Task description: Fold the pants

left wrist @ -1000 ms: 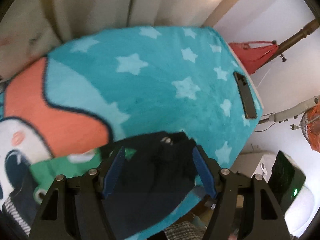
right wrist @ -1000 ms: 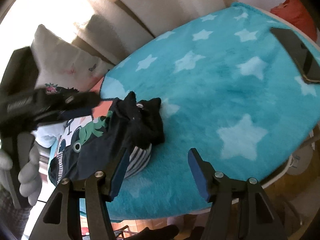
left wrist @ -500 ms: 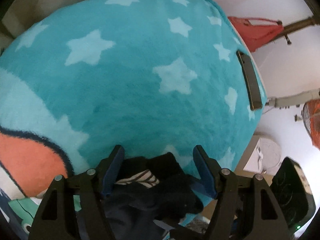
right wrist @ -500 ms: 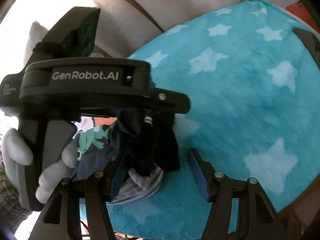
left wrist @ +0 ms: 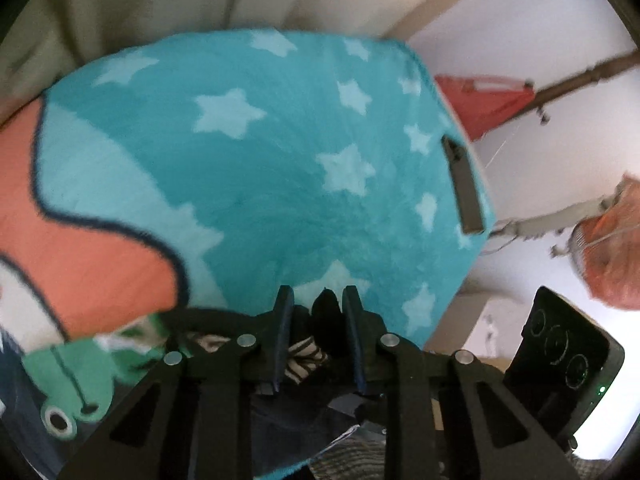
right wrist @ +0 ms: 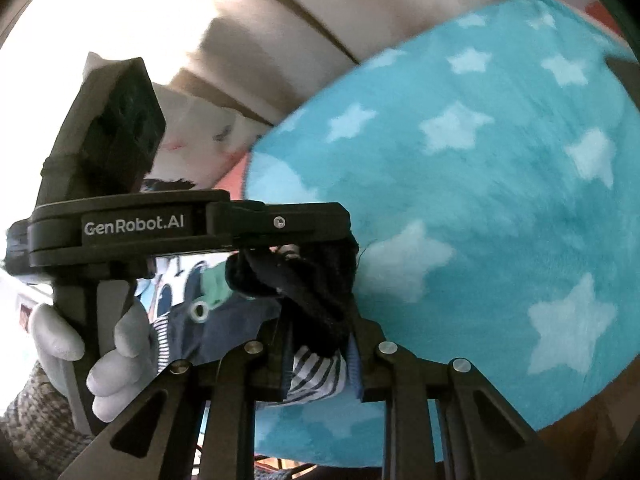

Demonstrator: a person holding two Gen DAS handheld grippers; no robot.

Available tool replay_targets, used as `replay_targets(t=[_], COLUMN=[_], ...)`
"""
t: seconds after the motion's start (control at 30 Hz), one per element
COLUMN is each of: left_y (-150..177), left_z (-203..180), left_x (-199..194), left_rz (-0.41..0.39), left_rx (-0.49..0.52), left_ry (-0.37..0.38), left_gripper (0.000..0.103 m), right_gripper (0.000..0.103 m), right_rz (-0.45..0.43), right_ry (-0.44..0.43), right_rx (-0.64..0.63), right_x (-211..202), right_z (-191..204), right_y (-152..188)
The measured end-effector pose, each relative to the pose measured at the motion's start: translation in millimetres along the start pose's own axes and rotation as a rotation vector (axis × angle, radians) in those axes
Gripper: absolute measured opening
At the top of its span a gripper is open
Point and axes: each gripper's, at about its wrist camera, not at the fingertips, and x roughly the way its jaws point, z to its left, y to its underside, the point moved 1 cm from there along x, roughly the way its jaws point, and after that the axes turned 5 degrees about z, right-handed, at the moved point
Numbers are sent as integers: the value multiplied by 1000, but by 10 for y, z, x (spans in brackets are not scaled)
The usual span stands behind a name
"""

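Left gripper (left wrist: 317, 312) at 6 o'clock in its own view, 2 fingers (left wrist: 283, 320) drawn close and clamped on a dark bunched fold of the pants (left wrist: 326, 320) — striped lining showing just behind the pinch. Right gripper (right wrist: 318, 344) likewise at 6 o'clock in the right wrist view, fingers (right wrist: 355, 340) squeezed on the same dark bunch (right wrist: 316, 300), with a striped patch below the grip. Rest of the pants trailing toward 8 o'clock in both views: navy cloth with a green frog print (left wrist: 68, 376).

Seen from the right wrist, left gripper's black body crossing from 9 o'clock toward centre, lettered "GenRobot.AI", gripped by a grey-gloved hand (right wrist: 100, 344) at 8 o'clock, fingertip end touching the top of the bunch.

Under the garment, a teal fleece blanket (left wrist: 260, 184) with pale stars, spreading from centre out to 1 o'clock; an orange patch with a dark outline at 9 o'clock in the left view. Near the blanket's edge at 3 o'clock, a dark flat bar-shaped item (left wrist: 464, 184) — too blurred to identify.

Beyond the blanket at 12 o'clock, beige cushions (left wrist: 160, 0); at 2 o'clock, a red cloth thing (left wrist: 484, 100) against a white wall.
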Motion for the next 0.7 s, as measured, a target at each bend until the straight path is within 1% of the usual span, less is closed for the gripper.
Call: replay_targets(t=[0.1,0.27,0.3,0.37,0.43,0.47,0.53,0.57,0.6,0.7], left_y=[135,407,496,619,814,876,1059,1133,1224,1402], left_z=[215,651,780,946,1115,1160,1286,1333,1394,1526], left_x=[-179,-421,-495,-608,-804,-863,-1040,-1105,-1195,-1331], left_rz=[-52,-119,-138,-161,-201,-212,-245,-258,-273,-295], left_rx=[-66,-165,-193,-230,-248,-250,-265,-272,-281,-313], left_ry=[58,99,99,82,49,40,15,7,-3,-16], left_gripper=[24,24,25,33,38,42,46,47,48,49], right_gripper=[24,24,26,29,33,35,42,47,50,50], right_rz=[9,71,82,112,153,168,199,210,222,232], right_ry=[4,42,48,60,53,54,58,56,55,74], right_rx=[-72,-207,-223,-248,-256,-258,-267,-267,-269,-295], right_x=[34,303,351,510,681,749,895,964,1010,1052], right_z=[300,808,870,993,1097,1132,1205,1237,1276,1372], right_y=[16,139,170,215,276,298,348,347,367,378])
